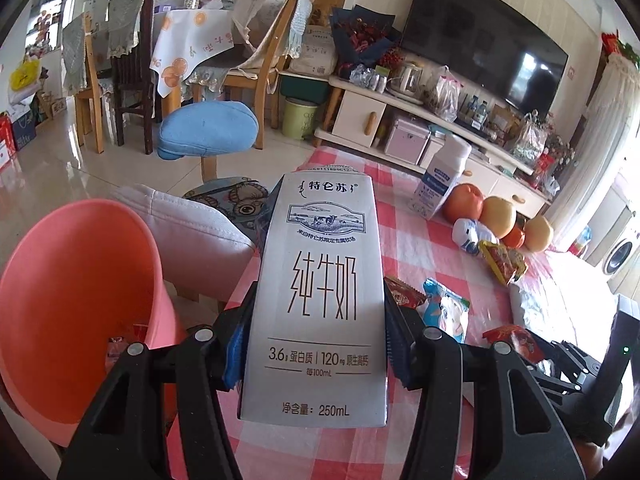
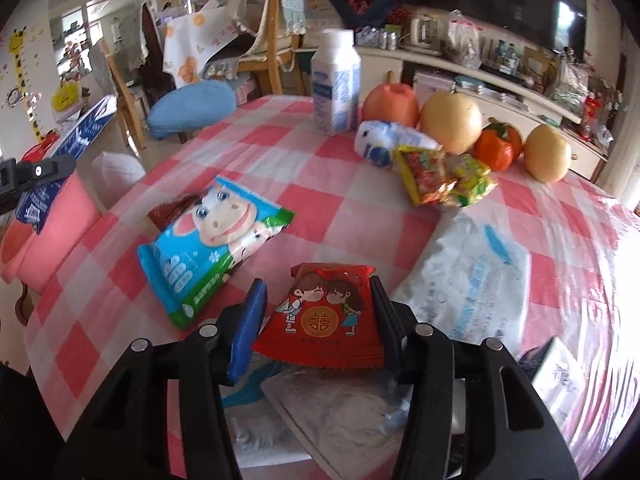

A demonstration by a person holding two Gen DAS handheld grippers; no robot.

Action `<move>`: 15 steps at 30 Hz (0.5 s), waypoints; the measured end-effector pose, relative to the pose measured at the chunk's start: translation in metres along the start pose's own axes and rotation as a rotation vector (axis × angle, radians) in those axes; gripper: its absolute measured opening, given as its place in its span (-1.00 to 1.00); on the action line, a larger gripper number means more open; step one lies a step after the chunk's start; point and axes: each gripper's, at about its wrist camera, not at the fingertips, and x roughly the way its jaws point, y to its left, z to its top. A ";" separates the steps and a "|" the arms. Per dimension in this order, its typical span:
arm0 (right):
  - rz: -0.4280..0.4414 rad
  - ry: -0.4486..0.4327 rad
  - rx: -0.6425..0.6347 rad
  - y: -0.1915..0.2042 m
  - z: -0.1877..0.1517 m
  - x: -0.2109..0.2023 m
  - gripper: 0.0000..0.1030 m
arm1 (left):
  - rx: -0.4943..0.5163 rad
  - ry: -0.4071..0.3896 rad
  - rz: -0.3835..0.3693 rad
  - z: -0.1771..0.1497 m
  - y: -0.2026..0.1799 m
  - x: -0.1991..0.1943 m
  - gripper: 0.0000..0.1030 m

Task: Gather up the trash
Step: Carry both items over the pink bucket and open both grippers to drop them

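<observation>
Milk carton [image 1: 320, 300], a 250mL pure-milk pack, fills the centre of the left view, clamped upright between the left tongs [image 1: 318, 350] at the desk [image 1: 400, 216] edge, beside the pink bin [image 1: 76, 280] at lower left. Right tongs [image 2: 320, 312] sit closed partway on a red candy wrapper [image 2: 328, 316], lower centre, above the checked cloth.
</observation>
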 end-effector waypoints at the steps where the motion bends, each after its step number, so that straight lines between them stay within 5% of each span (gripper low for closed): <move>1: -0.003 -0.006 0.008 -0.001 0.003 -0.004 -0.31 | -0.007 -0.003 0.000 0.001 0.002 -0.002 0.09; 10: 0.005 -0.058 0.002 0.017 0.022 -0.037 -0.31 | -0.046 -0.022 0.003 0.005 0.019 -0.012 0.09; 15: 0.088 -0.114 -0.055 0.062 0.047 -0.059 -0.31 | -0.105 -0.057 0.008 0.011 0.039 -0.026 0.09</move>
